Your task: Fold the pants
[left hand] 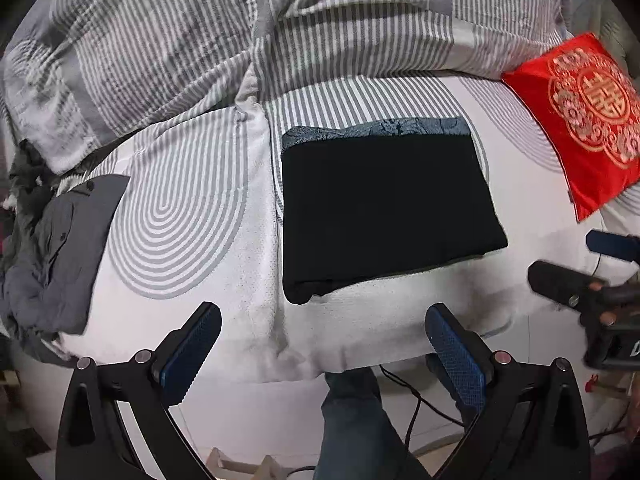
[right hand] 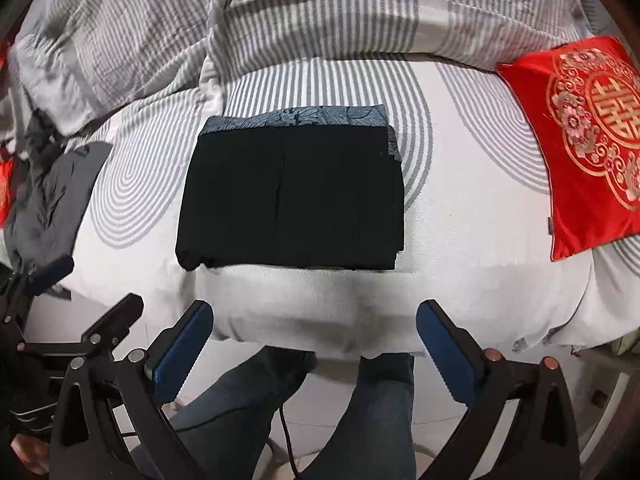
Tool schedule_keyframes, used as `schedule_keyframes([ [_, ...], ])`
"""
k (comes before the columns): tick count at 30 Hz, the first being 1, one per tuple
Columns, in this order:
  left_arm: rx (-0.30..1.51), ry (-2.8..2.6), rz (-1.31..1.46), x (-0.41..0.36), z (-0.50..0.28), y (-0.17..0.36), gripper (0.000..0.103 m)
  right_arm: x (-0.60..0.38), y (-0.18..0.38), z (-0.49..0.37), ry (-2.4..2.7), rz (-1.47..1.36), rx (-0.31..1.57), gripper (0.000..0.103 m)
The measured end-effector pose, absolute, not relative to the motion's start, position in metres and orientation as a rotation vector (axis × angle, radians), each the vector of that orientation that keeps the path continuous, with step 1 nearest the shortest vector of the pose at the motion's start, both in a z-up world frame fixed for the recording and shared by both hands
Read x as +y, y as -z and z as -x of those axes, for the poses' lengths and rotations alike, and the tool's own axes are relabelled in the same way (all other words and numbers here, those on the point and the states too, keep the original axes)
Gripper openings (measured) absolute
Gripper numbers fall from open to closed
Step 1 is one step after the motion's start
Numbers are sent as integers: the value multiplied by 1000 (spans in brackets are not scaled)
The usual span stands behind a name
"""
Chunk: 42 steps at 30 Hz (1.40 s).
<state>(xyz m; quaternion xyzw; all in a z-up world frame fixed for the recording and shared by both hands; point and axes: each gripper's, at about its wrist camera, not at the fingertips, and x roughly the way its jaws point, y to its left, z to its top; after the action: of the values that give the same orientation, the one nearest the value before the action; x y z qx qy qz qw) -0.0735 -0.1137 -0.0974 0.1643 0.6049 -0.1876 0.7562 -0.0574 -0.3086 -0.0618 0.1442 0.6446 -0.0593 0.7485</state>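
The pants (right hand: 292, 196) lie folded into a flat black rectangle on the bed (right hand: 460, 240), between a grey shirt (left hand: 68, 252) and a red cushion (right hand: 592, 140). A patterned blue layer (right hand: 296, 117) shows along the far edge. The cloth looks soft, light and limp; it probably sags if lifted by one corner. Judged best hold: both near corners, pinching all layers together. The left gripper (left hand: 320, 340) and right gripper (right hand: 314, 336) hang over the bed's near edge, jaws spread wide, holding and touching nothing.
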Motion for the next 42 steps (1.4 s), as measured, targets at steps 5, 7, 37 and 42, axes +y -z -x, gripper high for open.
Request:
schedule_keyframes([
  [5,1310,381,-363,-120,76,86,103,-317,49,51,121,-296,1390,102],
  [7,1306,375,-369,-123,77,82,103,-321,47,50,111,-315,1387,102],
  [37,1337,365,-303,-126,81,79,103,-319,45,43,52,-262,1405,102],
  [42,1334,379,-299,-125,80,79,103,-319,46,44,57,-268,1410,102],
])
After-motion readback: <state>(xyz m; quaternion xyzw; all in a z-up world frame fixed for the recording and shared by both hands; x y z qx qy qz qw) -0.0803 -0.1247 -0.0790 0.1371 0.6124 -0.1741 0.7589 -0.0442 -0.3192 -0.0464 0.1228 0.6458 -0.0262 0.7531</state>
